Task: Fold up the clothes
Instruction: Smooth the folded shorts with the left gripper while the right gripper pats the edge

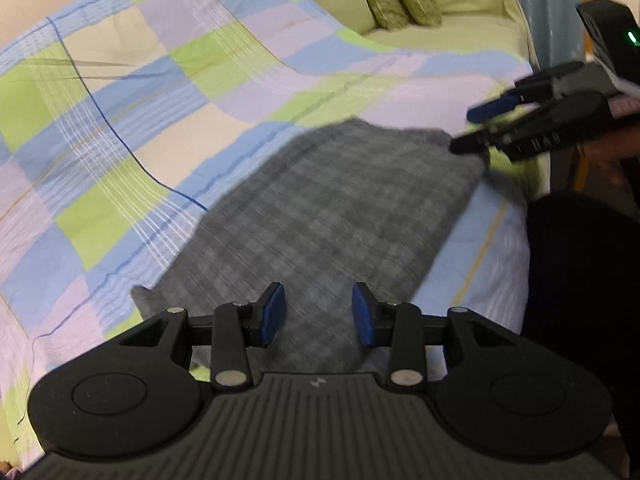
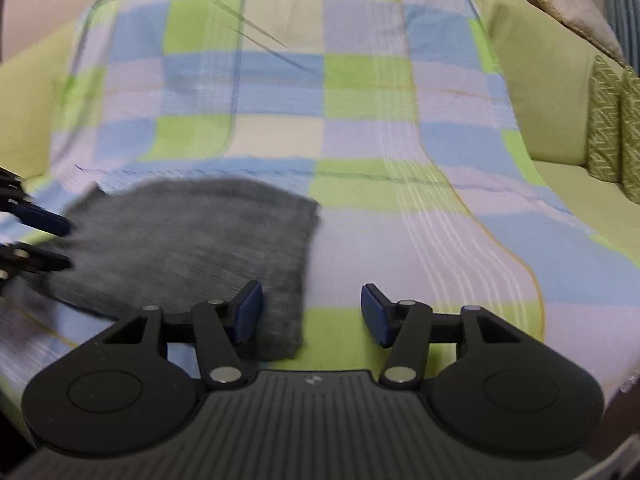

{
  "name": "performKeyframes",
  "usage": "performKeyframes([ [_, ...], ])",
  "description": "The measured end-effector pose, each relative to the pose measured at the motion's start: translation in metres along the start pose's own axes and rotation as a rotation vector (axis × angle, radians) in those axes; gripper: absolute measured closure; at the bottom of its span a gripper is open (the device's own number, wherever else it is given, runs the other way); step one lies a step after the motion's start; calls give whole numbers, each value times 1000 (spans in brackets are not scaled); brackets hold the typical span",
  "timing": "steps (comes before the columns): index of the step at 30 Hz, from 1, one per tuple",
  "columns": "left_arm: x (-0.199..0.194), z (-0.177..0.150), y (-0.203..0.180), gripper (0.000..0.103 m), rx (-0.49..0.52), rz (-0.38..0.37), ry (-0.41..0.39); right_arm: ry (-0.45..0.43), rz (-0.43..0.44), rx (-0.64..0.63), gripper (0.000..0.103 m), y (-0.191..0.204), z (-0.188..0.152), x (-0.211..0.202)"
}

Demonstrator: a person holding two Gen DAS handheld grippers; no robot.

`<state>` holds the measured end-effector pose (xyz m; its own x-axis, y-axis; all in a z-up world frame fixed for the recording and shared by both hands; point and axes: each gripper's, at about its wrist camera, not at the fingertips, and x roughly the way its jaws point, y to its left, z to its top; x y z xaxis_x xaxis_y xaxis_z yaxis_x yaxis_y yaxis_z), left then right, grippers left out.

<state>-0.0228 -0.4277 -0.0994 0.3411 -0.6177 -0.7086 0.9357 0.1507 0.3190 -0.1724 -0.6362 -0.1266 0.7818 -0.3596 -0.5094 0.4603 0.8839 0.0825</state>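
Both pairs of fingers stand wide apart and hold nothing — the left gripper (image 1: 319, 314) hovers over the near end of the grey checked garment (image 1: 320, 216), the right gripper (image 2: 311, 314) beside its edge. The garment lies flat on the plaid sheet (image 1: 132, 120) covering the sofa (image 1: 460, 20); in the left view its long axis runs away toward the right gripper (image 1: 472, 130). Risk, as I judge it — pinching the sheet along with the cloth, or dragging the fold askew.
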Motion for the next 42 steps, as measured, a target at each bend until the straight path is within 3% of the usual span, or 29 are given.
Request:
performKeyframes([
  [5, -12, -2, -5, 59, -9, 32, -15, -33, 16, 82, 51, -7, 6, -19],
  [8, -12, -8, -8, 59, -34, 31, 7, -55, 69, 123, 52, -6, 8, -29],
  [13, -13, -18, -7, 59, -92, 27, 14, -33, 138, 59, 53, 12, 3, -32],
  [18, -31, -15, 2, 59, -180, 42, -54, -60, 177, 22, 53, 15, 21, -30],
  [25, -20, -4, 4, 59, -150, 50, -73, -44, 205, -105, 53, 19, 64, 24],
  [33, -3, 10, 25, 59, -185, 37, -119, 120, 297, 88, 53, -33, 75, 103],
  [35, 7, 11, 30, 59, -186, 35, -111, 135, 330, 139, 67, -41, 72, 111],
  [39, 20, 11, 28, 58, -185, 14, -98, 135, 359, 210, 82, -50, 67, 114],
  [42, 26, 9, 25, 58, -177, 6, -87, 160, 391, 272, 83, -56, 62, 118],
])
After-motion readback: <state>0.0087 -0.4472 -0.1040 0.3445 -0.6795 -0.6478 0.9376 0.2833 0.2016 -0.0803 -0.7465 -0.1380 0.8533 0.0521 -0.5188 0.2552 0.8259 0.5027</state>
